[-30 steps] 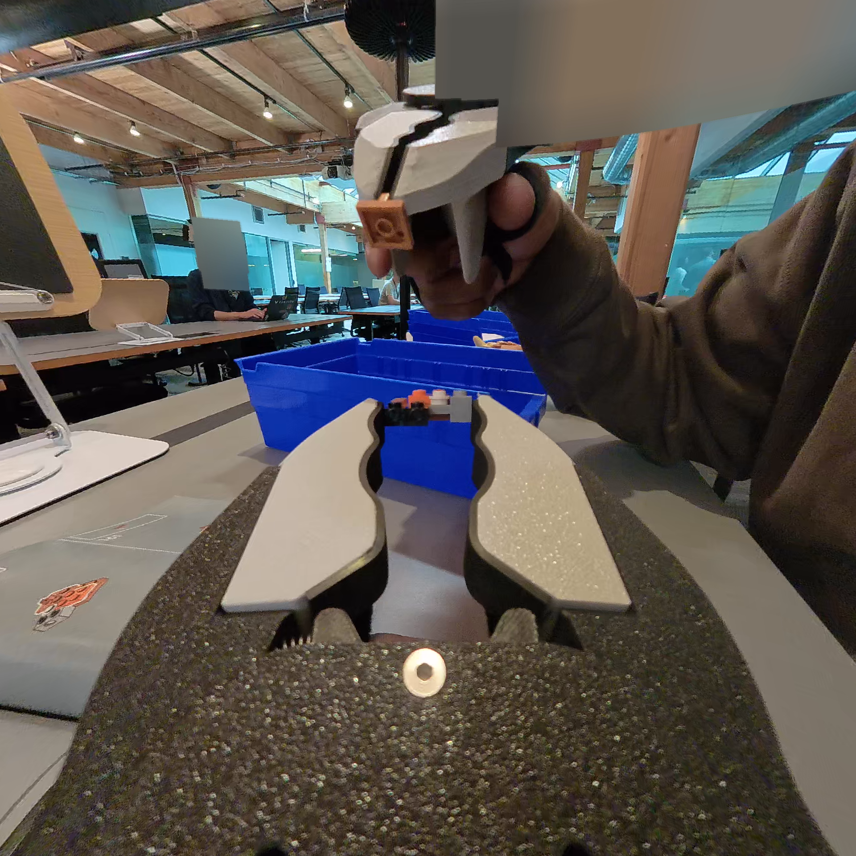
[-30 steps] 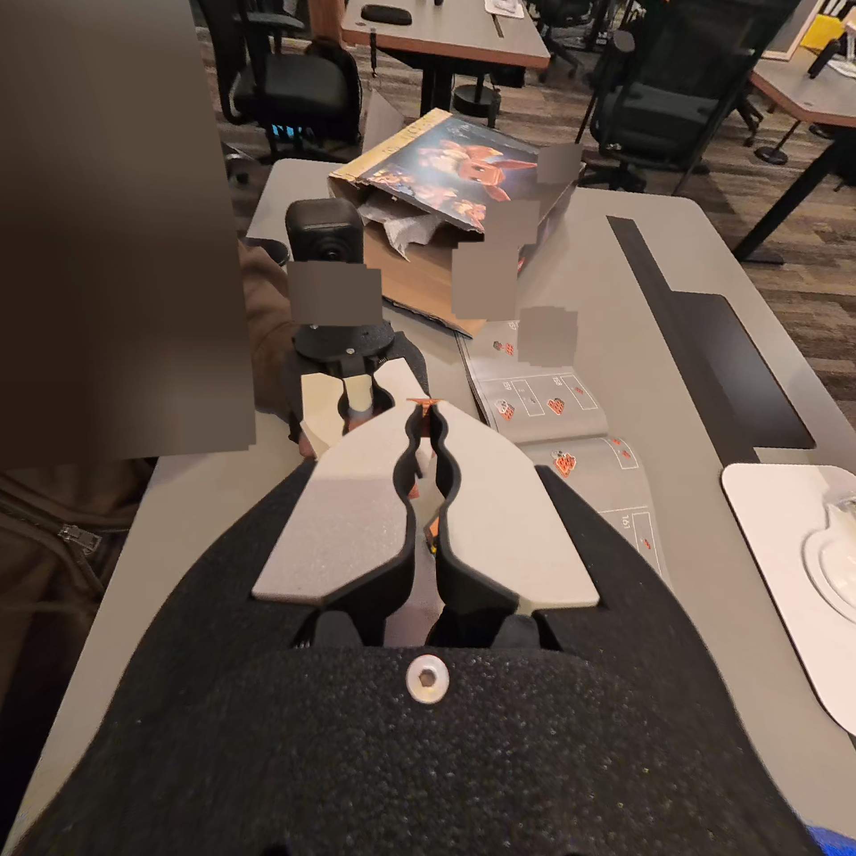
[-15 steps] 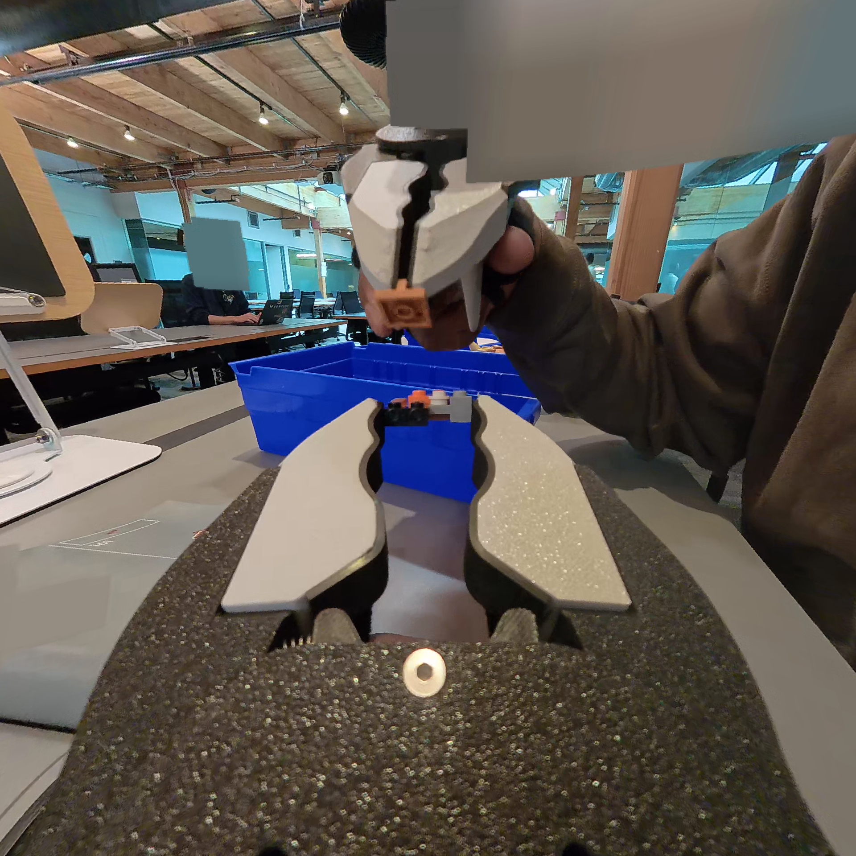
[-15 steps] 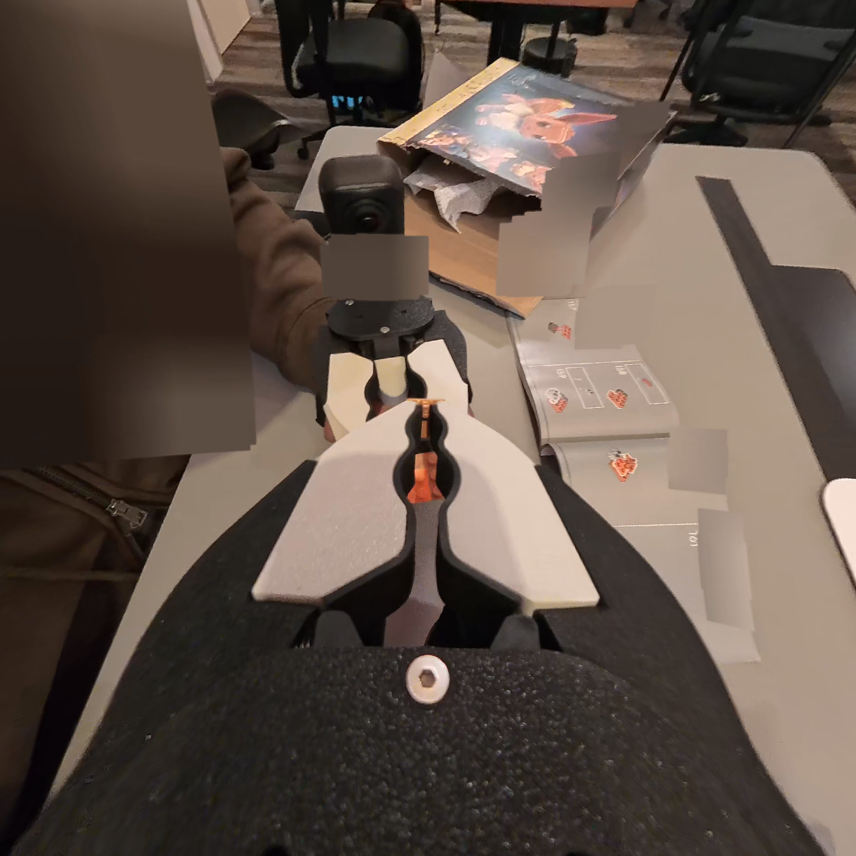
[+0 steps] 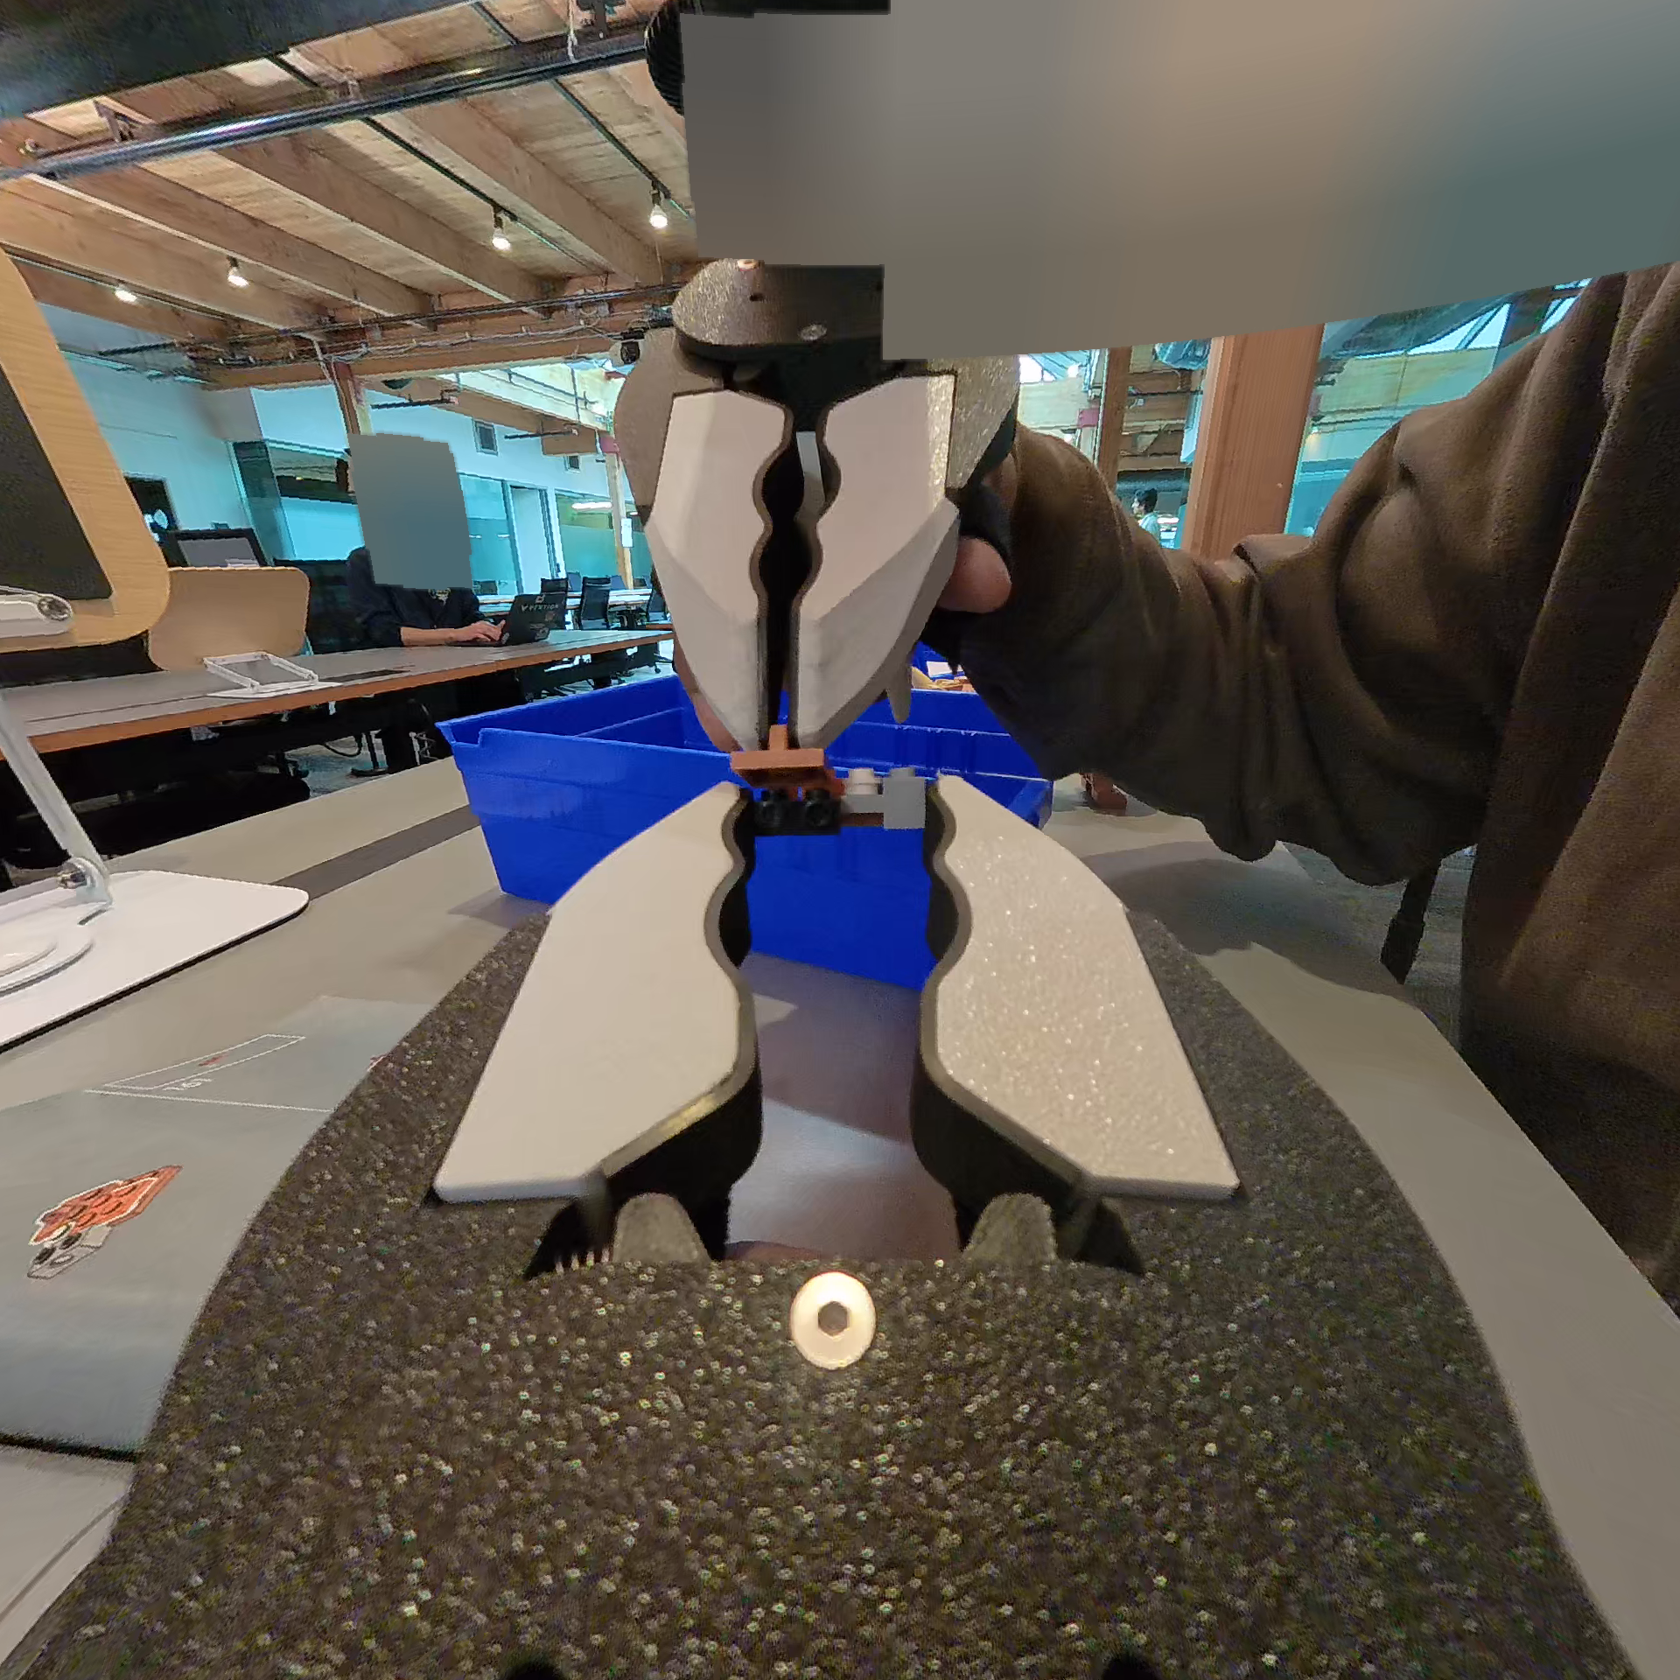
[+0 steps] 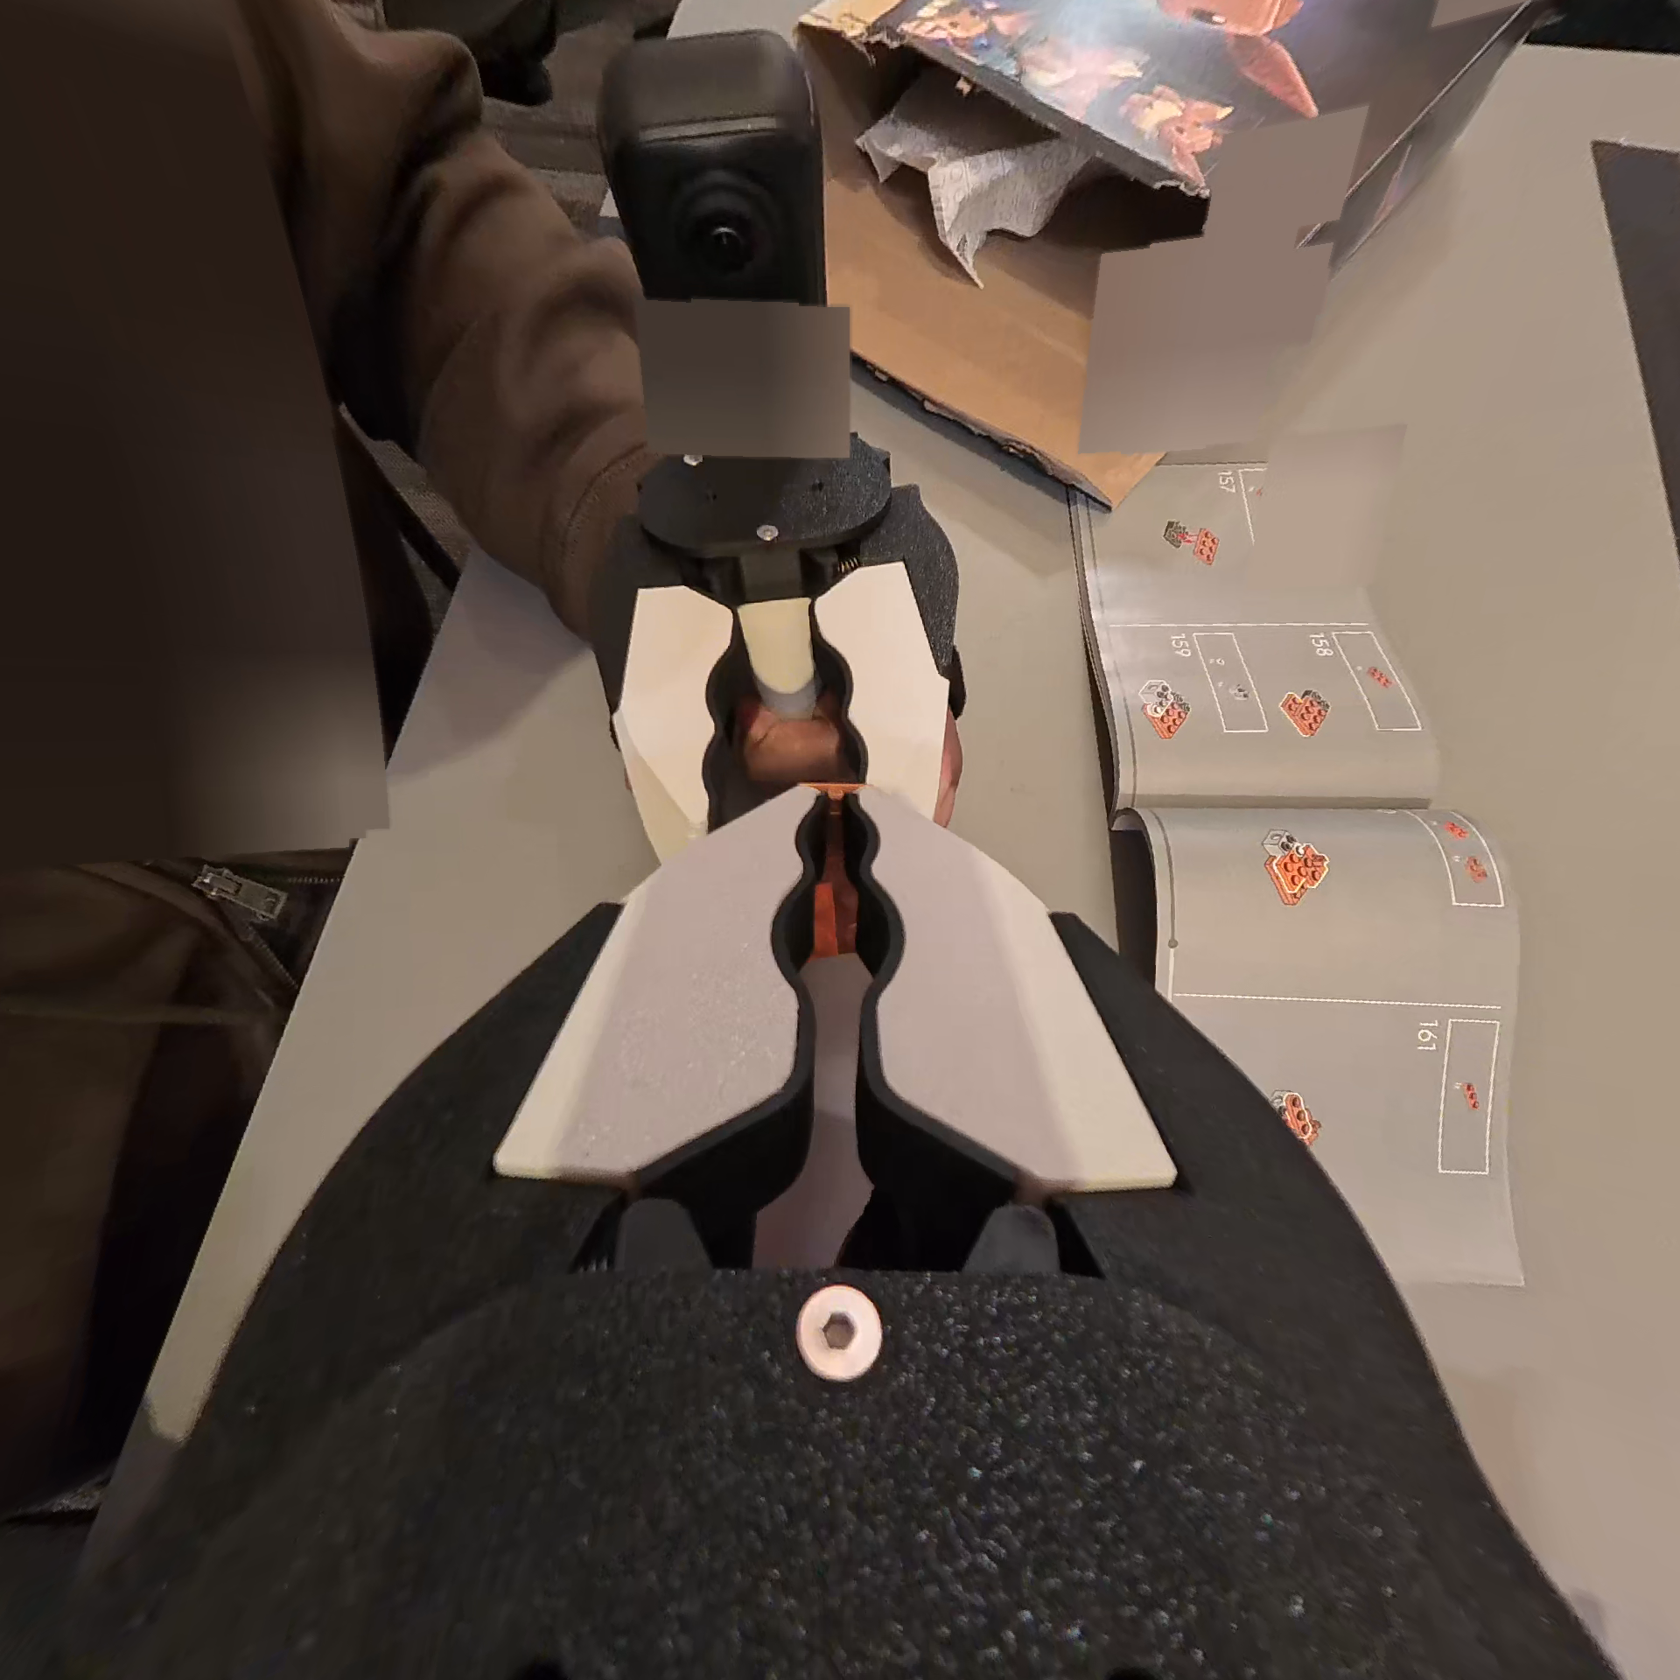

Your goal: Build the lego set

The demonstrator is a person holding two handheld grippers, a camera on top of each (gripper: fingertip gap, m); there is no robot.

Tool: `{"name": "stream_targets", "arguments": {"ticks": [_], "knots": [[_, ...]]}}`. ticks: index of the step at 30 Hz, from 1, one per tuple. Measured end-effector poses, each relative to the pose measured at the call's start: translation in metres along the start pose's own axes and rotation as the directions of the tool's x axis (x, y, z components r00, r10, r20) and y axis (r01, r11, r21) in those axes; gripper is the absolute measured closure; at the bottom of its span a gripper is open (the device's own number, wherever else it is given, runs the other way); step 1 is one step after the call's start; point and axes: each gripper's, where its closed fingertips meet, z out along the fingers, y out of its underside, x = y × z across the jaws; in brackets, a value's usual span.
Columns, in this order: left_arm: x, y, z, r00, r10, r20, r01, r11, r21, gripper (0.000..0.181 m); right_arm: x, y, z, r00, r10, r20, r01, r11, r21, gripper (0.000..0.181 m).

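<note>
Since half a second ago the right gripper (image 5: pixel 780 727) came down, so its orange plate (image 5: pixel 778 762) met the top of the small assembly (image 5: pixel 823 805). Left gripper (image 5: pixel 832 809) was closed on that assembly, black block at the left fingertip, grey piece at the right. Right gripper's fingers were clamped on the orange plate; whether it was fully seated, couldn't tell. Blue bin (image 5: pixel 618 800) sat behind on the table (image 5: pixel 1364 1073). Right wrist view: instruction booklet (image 6: pixel 1318 909) lay open right of the grippers, torn box (image 6: pixel 1045 227) beyond.
</note>
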Motion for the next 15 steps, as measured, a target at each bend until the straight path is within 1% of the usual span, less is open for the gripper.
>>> {"name": "stream_targets", "arguments": {"ticks": [10, 15], "knots": [[0.0002, -0.0009, -0.0001, 1.0, -0.004, 0.0, 0.004, 1.0, 0.005, 0.146, -0.001, 0.0028, 0.0003, 1.0, -0.009, 0.012, 0.009, 1.0, -0.006, 0.178], [0.0004, -0.0011, 0.0, 1.0, -0.009, -0.003, 0.009, 1.0, 0.008, 0.146, -0.0005, 0.0011, 0.0002, 1.0, -0.01, 0.009, 0.009, 1.0, 0.014, 0.177]]}}
